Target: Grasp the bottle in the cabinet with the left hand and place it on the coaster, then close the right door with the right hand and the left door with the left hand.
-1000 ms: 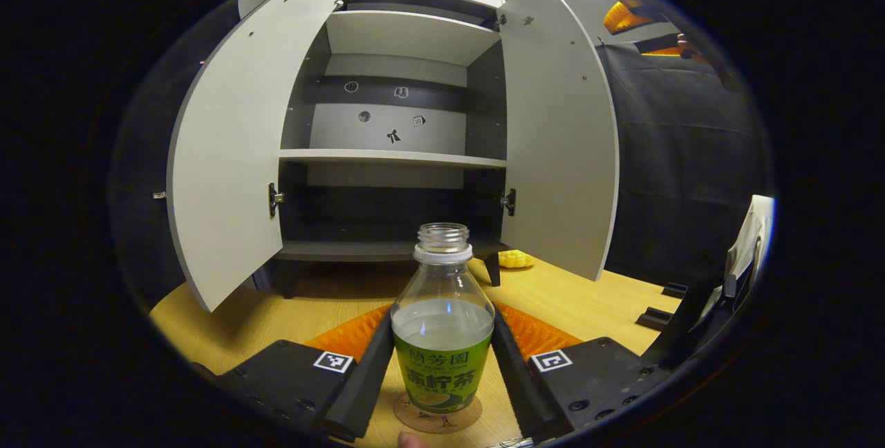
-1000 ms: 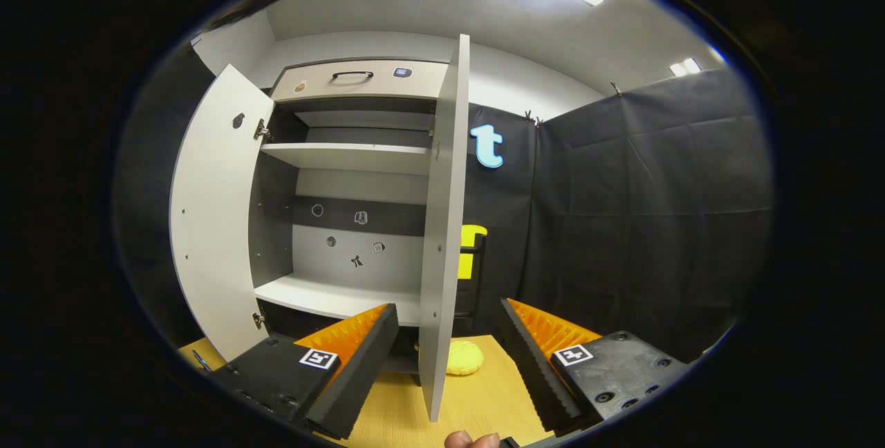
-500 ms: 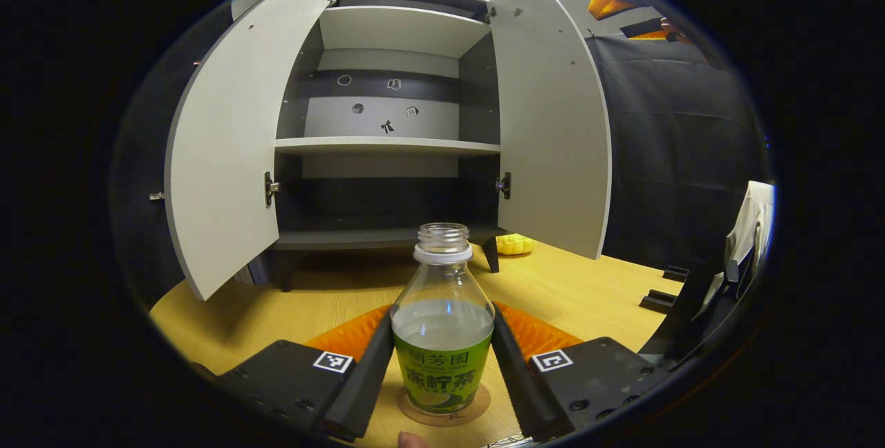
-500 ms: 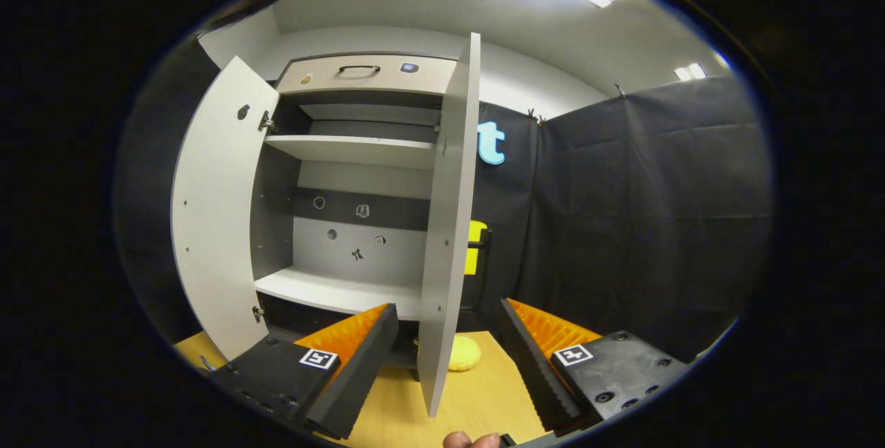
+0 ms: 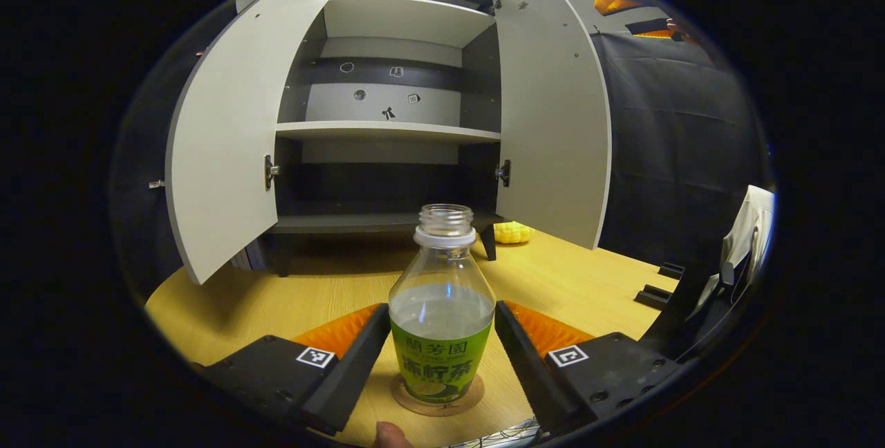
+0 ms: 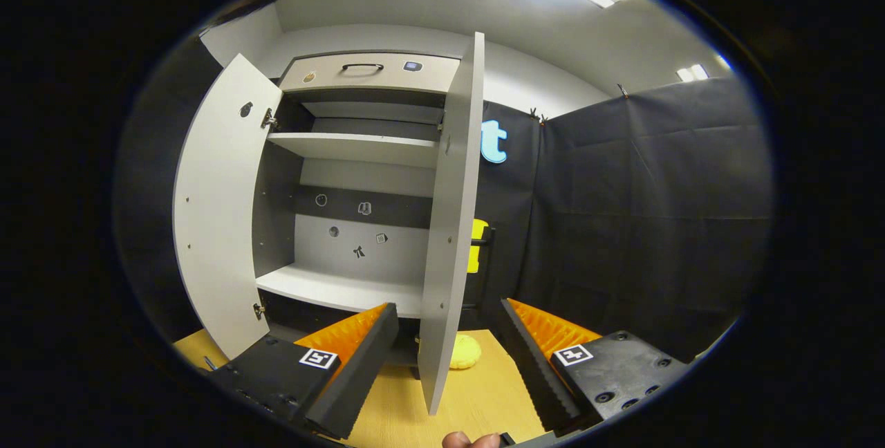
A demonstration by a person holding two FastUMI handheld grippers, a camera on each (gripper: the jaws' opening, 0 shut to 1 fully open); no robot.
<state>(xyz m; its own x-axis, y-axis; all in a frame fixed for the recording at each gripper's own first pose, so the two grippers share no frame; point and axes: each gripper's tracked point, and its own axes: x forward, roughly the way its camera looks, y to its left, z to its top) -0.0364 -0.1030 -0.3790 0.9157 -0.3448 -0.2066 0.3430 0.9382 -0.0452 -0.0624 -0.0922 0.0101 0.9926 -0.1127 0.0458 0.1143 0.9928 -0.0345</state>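
Bottle [image 5: 442, 310] is down on the coaster [image 5: 437, 398], upright, no cap, partly full. Coaster sits on the wooden table [image 5: 567, 289], well in front of the cabinet [image 5: 387, 131].

Left gripper [image 5: 441, 358] straddles the bottle, fingers spread, visible gap on both sides of the label, so it's released, not pinching. I'd call the placing step done; what's left for this hand is backing straight off without clipping the bottle. It's uncapped, so a tip means a spill.

Right gripper [image 6: 449, 365] is wide apart, holding nothing. The right door [image 6: 449, 227] stands edge-on between its fingers but farther off, not touching as far as I can tell. Next move looks like door closing: get a finger onto the outer face of that panel and swing it toward the cabinet. Left door [image 5: 221, 151] is fully open too, waits for the left gripper.

Hard to read: a yellow object [image 5: 511, 232] by the cabinet foot, can't tell what it is. Coaster's far side is hidden behind the bottle. In the left gripper view, the other gripper is a sliver at top right, too cut off to judge.
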